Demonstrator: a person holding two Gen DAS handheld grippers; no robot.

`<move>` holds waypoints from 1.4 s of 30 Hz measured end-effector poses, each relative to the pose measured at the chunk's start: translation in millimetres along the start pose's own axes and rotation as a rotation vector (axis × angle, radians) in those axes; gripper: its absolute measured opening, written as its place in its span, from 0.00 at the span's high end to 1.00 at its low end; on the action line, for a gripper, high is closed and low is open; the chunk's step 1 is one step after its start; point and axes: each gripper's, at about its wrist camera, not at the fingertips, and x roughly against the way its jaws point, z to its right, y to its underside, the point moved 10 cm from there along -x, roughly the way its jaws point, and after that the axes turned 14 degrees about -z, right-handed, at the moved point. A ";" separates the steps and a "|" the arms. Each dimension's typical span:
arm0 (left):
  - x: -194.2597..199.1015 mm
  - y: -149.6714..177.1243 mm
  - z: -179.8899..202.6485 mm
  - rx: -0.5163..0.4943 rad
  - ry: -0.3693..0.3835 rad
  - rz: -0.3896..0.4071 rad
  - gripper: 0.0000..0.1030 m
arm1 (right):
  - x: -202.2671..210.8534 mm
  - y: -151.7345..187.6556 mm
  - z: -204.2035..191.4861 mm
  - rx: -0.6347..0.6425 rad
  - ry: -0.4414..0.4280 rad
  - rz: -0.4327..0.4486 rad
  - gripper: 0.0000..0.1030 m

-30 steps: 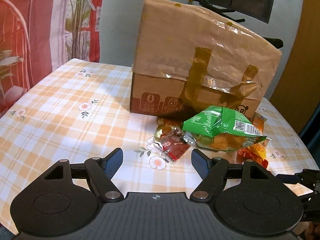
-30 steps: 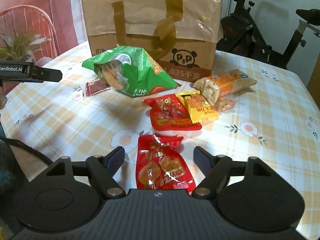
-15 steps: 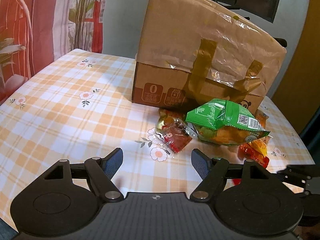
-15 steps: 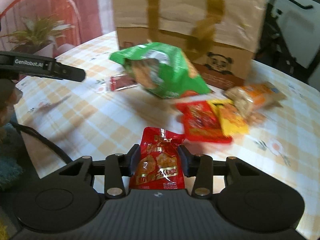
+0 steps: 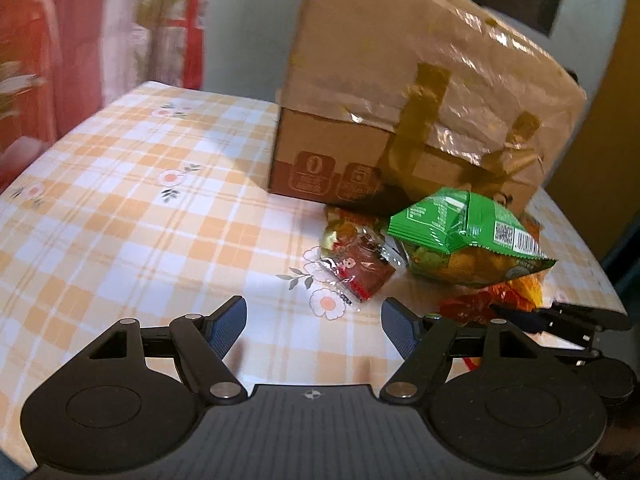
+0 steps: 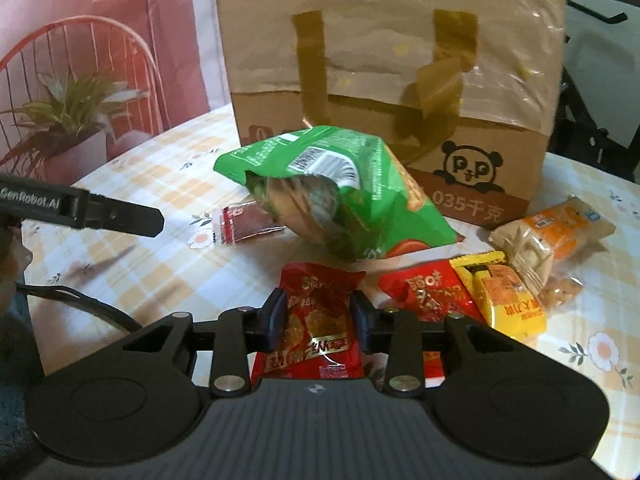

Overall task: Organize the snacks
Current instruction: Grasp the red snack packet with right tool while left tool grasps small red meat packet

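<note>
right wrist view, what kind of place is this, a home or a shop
Most likely a home living area: a table with a checked floral tablecloth, a potted plant by a pink curtain, and what looks like an exercise bike behind the box.

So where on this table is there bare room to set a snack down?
The checked tablecloth lies bare left of the cardboard box and the clear red packet, reaching the table's left edge. It is crowded in front of the box: green bag, red, yellow and orange packets sit close together.
</note>
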 end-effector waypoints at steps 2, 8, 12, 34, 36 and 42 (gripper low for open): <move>-2.7 -8.3 -4.2 -0.017 -0.006 -0.010 0.34 | 1.4 0.8 1.3 -0.008 0.009 0.006 0.64; -17.1 -28.5 4.2 -0.149 -0.024 -0.016 0.34 | 2.5 0.9 1.9 -0.013 0.023 0.016 0.64; -35.5 -32.0 24.4 -0.264 -0.014 -0.044 0.33 | 3.2 1.7 3.5 -0.023 0.017 0.018 0.64; -42.2 -3.9 40.5 -0.305 -0.049 -0.045 0.48 | 3.2 1.8 1.8 -0.040 0.002 0.018 0.64; -36.2 3.2 34.8 -0.276 -0.067 -0.043 0.48 | 3.2 1.9 1.9 -0.040 0.001 0.018 0.64; -16.2 20.1 13.5 -0.142 -0.097 -0.018 0.47 | 3.4 1.8 2.0 -0.039 0.002 0.018 0.64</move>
